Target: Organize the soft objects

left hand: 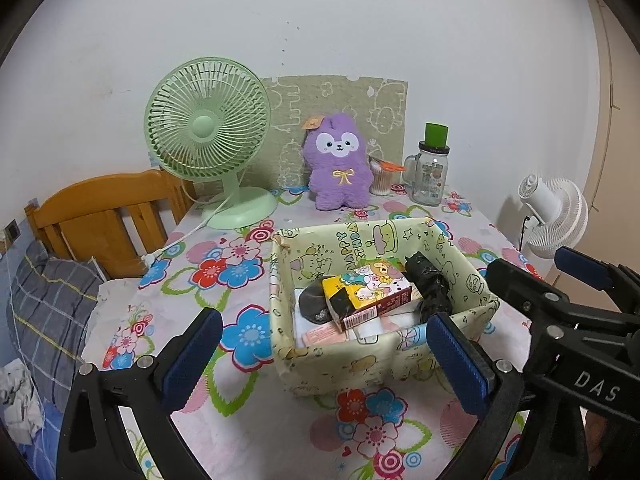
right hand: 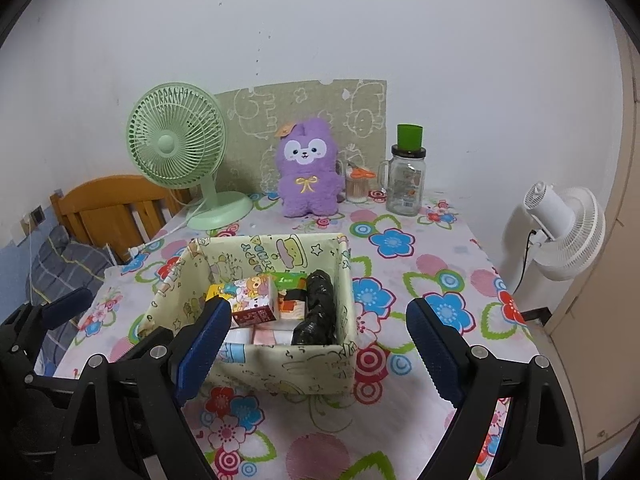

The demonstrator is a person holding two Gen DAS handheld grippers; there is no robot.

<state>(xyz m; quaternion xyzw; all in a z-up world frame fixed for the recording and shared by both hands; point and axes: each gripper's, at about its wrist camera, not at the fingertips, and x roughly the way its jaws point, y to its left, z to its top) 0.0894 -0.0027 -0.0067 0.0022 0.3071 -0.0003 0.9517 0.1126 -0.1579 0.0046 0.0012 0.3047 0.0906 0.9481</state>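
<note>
Judging from here, I think little is done: the purple plush (right hand: 307,168) stands on the table (right hand: 420,280), well apart from the fabric basket (right hand: 344,354). Both my left tongs (left hand: 326,356) and right tongs (right hand: 318,344) are spread and hold nothing.

Box contents (right hand: 256,336) behind tool finger (right hand: 204,344)

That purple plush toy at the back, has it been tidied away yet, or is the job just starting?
Already in the box: a cartoon carton and a black bundle. In hand: nothing; the left gripper and right gripper are both open and empty. Left: the plush sits by the wall, untouched.
</note>
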